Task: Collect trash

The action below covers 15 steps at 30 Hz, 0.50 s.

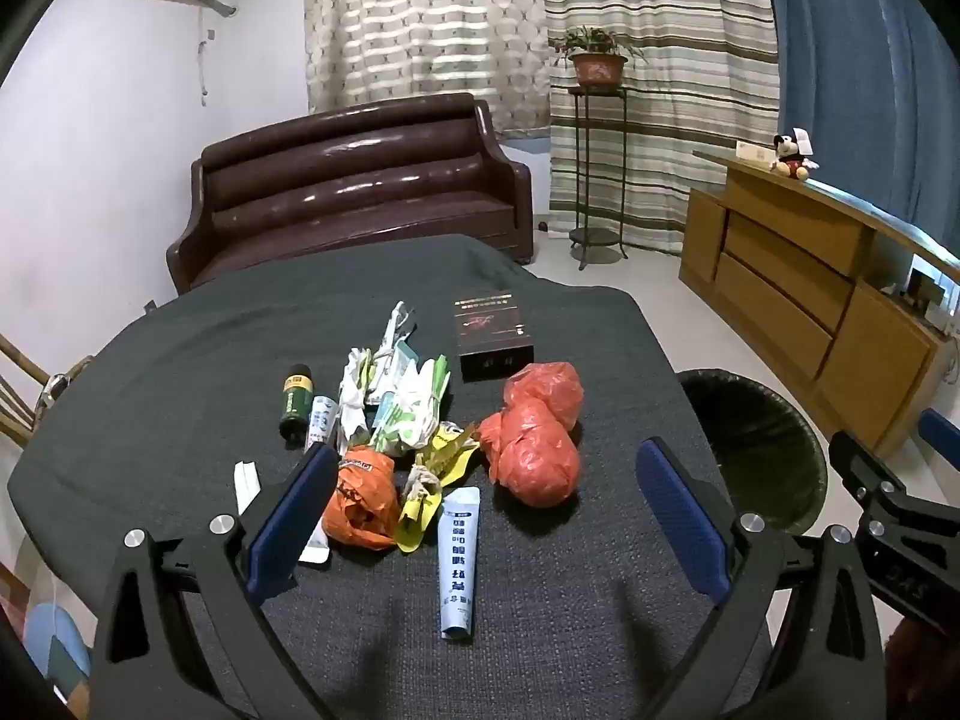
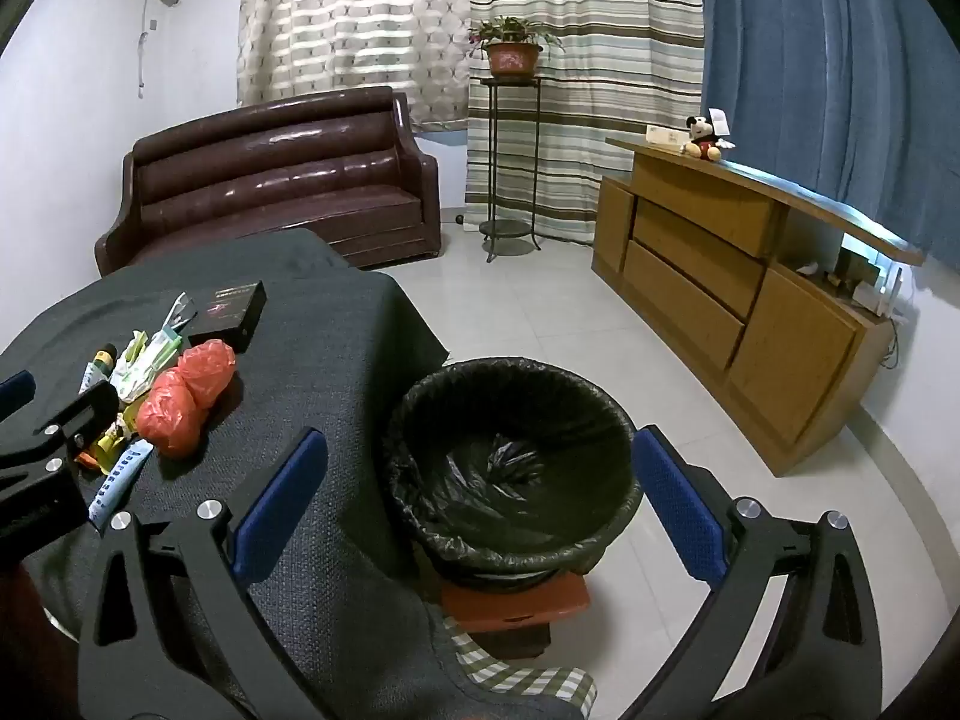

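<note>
Now, trash (image 1: 420, 438): heaped on the dark counter (image 1: 180, 360), ahead of the left gripper (image 1: 486, 474).
Left jaws: wide, holding nothing.
Bin (image 2: 510, 450): black liner only, right of the counter.
Right gripper (image 2: 480, 468): jaws wide, framing the bin.

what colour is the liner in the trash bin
Black plastic liner; clearest in the right wrist view.

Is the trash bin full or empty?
Empty, as far as shows: the trash bin has only its crinkled black liner inside, no trash.
</note>
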Each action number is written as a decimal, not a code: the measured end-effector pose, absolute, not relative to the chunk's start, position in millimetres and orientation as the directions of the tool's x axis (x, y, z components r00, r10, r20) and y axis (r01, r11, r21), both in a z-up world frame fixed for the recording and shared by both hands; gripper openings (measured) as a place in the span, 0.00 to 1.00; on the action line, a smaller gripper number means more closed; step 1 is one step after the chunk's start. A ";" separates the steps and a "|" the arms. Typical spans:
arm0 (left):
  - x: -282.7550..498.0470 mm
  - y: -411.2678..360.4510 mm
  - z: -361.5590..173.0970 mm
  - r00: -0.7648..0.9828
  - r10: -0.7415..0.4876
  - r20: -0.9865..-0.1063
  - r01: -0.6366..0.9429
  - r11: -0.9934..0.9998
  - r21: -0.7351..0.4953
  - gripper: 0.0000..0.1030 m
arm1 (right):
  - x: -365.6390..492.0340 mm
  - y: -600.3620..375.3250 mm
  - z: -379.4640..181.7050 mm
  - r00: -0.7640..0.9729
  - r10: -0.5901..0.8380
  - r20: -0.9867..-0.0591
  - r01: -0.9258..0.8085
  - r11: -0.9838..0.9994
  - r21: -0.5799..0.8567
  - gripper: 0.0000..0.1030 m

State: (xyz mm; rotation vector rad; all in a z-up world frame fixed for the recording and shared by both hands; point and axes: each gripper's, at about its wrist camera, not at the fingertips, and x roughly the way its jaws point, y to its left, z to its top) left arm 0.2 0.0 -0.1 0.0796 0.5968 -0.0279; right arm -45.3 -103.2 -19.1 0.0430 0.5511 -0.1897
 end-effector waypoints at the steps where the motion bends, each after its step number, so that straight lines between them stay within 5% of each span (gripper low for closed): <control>1: 0.2 0.2 0.0 0.828 -0.003 -0.561 0.046 0.997 0.063 0.94 | -45.3 -103.5 -19.1 0.836 -0.167 -0.523 0.190 0.982 -0.008 0.96; 15: -2.0 -1.2 -4.2 0.835 0.000 -0.551 0.047 0.996 0.071 0.94 | -45.4 -103.8 -19.0 0.835 -0.164 -0.525 0.189 0.982 -0.006 0.96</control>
